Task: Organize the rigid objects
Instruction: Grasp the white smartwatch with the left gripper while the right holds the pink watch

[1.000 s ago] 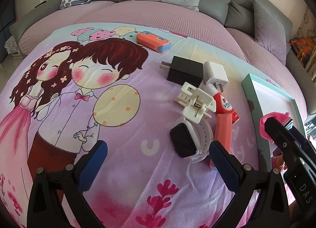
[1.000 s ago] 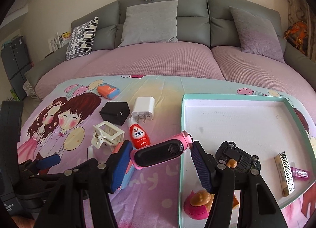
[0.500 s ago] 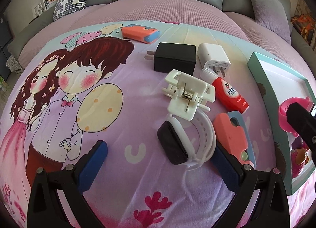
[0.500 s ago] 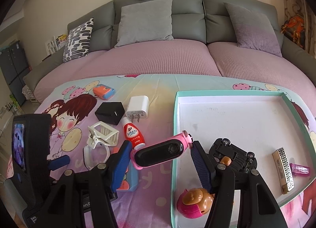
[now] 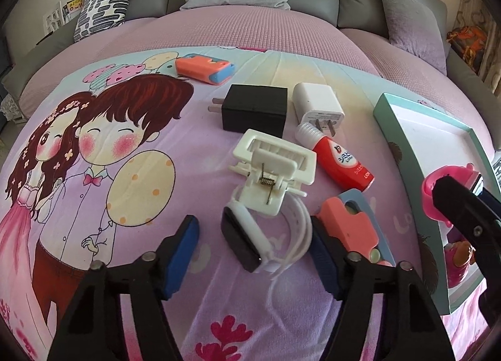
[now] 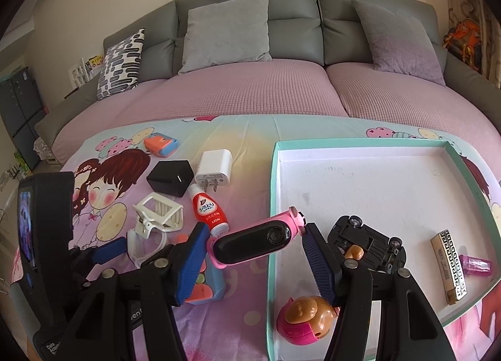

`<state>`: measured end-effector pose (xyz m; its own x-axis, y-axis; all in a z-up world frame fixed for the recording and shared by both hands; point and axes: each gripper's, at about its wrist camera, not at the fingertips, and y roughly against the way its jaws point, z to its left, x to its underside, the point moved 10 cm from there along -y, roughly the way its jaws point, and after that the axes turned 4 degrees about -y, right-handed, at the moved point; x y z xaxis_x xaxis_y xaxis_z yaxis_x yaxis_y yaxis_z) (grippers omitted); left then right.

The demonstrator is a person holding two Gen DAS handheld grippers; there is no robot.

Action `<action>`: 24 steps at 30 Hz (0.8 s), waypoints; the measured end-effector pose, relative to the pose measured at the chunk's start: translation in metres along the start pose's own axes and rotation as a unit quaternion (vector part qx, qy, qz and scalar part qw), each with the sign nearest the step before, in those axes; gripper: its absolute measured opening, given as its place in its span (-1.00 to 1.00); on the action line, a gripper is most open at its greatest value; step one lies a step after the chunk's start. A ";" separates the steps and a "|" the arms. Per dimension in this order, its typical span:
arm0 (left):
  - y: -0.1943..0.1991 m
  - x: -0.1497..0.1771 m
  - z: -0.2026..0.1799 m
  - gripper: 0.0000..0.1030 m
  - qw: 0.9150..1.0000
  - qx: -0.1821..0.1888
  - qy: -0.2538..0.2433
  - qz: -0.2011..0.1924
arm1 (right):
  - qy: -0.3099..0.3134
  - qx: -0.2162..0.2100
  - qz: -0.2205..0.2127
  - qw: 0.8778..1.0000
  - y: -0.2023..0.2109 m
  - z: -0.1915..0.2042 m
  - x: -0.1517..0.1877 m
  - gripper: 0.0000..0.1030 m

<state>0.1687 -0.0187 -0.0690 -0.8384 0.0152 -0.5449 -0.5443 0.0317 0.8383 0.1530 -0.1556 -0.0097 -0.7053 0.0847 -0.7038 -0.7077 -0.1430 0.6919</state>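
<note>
On the cartoon bedsheet (image 5: 94, 188), a teal tray (image 6: 271, 204) lies toward the right edge. Right hand-held gripper (image 6: 256, 243) clamps a pink-and-black camera (image 6: 253, 242) at the tray's left rim. Left hand-held gripper (image 5: 253, 239), jaws just closing, straddles a white smartwatch (image 5: 250, 240), pads not yet pressing.

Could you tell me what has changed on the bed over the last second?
The left gripper has come forward, and its jaws have just been closing around the white smartwatch, which lies between them, not visibly pinched. The right gripper kept still, clamped on the pink-and-black device by the tray. Other items stayed put.
</note>
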 end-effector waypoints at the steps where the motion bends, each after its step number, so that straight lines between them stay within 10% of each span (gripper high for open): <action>1: 0.001 0.000 -0.003 0.10 1.000 0.005 -0.003 0.000 | -0.001 0.000 0.000 1.000 0.000 -0.001 0.000 0.26; 11: 0.015 0.011 -0.003 0.05 1.000 0.009 -0.012 0.019 | -0.006 -0.001 0.001 1.000 0.001 -0.004 0.000 0.26; 24: 0.066 -0.014 0.001 0.05 0.999 0.001 -0.016 -0.048 | -0.021 -0.001 -0.006 1.000 0.008 -0.013 -0.004 0.26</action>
<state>0.1441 -0.0156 -0.0062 -0.7804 0.0434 -0.6238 -0.6227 0.0368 0.7816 0.1505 -0.1695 -0.0031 -0.6972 0.1283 -0.7053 -0.7167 -0.1432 0.6825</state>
